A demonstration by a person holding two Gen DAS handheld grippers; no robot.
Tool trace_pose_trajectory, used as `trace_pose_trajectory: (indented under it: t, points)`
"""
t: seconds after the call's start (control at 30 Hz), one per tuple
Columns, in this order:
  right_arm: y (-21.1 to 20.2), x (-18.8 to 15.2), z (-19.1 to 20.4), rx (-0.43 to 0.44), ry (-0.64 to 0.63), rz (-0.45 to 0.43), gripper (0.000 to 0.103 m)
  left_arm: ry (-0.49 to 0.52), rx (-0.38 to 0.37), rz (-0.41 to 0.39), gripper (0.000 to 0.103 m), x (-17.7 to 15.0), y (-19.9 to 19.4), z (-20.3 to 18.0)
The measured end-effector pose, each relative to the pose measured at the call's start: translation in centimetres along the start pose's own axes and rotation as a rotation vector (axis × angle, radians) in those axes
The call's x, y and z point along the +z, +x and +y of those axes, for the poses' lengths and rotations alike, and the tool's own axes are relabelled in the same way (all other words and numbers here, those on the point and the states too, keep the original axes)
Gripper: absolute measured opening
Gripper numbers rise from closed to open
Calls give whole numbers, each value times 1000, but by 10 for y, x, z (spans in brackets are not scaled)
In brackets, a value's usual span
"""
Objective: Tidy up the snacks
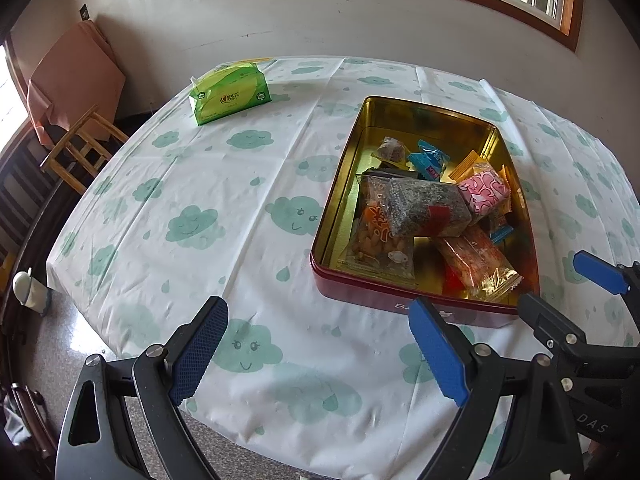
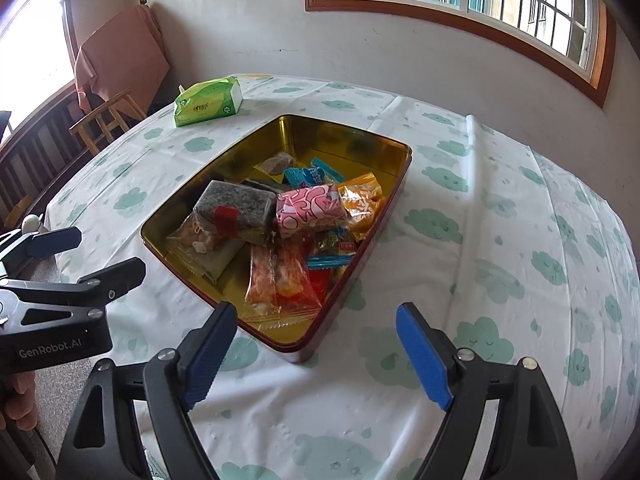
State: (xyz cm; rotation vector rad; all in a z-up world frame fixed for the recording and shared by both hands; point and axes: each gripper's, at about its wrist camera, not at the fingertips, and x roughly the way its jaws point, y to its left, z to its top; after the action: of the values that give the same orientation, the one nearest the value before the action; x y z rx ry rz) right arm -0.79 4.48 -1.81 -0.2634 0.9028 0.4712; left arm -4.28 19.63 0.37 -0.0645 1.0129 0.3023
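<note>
Since every snack packet already lies heaped inside the open tin (image 2: 400, 168) on the table (image 2: 500, 240), the left gripper (image 1: 320, 344) and right gripper (image 2: 316, 354) hang spread and empty just short of it.

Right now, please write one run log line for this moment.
left gripper: open, empty | right gripper: open, empty | snacks: in tin | tissue pack: on table
</note>
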Motion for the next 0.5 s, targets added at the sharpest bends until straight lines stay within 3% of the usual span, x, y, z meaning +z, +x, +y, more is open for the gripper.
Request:
trace_pose_trajectory:
  t: [0.5]
  points:
    - [4,-4,2,1,-6,21,84,4,-1,2,90,-1,1,-4]
